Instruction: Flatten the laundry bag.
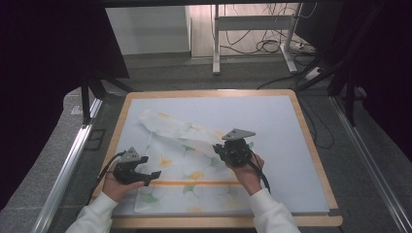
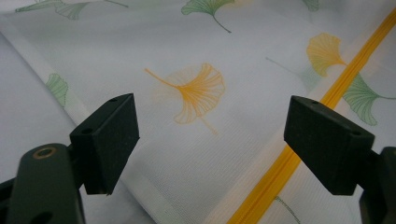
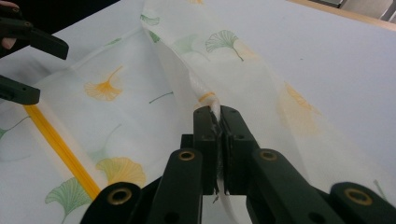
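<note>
Sleeves of white fabric frame the near edge of the table (image 1: 311, 145), a wooden-rimmed board with a pale grey mat. On the mat lies a thin white cloth (image 1: 189, 165) printed with green and orange leaves and crossed by an orange stripe (image 1: 194, 183). The left gripper (image 1: 150, 177) hovers over its near left part, jaws spread wide with nothing between them. The right gripper (image 3: 217, 116) is clamped on a folded-over edge of the cloth. Beyond the table: grey floor, a metal frame, tangled cables. No writing is legible.
</note>
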`<state>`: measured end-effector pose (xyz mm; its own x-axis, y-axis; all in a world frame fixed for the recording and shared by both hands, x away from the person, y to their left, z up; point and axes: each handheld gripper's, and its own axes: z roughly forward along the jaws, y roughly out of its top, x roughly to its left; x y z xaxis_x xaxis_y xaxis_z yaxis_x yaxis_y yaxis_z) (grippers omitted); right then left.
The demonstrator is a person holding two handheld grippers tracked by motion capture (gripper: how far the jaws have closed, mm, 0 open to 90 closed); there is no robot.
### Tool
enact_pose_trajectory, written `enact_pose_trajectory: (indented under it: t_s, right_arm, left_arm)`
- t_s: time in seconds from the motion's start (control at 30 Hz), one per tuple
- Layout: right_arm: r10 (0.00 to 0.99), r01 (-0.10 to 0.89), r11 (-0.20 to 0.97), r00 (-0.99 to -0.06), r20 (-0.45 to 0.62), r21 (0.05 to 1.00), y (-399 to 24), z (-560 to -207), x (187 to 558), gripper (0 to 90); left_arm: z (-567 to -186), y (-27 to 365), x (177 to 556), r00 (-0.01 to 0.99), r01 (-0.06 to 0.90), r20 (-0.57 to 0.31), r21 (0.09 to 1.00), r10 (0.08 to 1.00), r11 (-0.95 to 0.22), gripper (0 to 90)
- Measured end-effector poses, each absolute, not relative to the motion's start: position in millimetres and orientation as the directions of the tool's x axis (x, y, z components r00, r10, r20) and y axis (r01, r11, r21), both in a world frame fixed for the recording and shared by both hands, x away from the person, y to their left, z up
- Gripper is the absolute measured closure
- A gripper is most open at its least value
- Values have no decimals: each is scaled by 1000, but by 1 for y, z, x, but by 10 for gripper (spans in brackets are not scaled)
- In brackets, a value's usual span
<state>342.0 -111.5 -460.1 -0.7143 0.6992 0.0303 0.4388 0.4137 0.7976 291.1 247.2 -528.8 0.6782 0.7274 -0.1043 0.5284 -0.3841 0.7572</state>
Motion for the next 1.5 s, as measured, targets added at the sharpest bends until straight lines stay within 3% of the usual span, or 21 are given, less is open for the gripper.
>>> enact_pose_trajectory:
  t_s: [1.5]
  right_arm:
    - [793,510,295,-602,91,808,-157,-461,386,853]
  left_arm:
    - [-530,246,291,679,531,-107,755,726,-386,178]
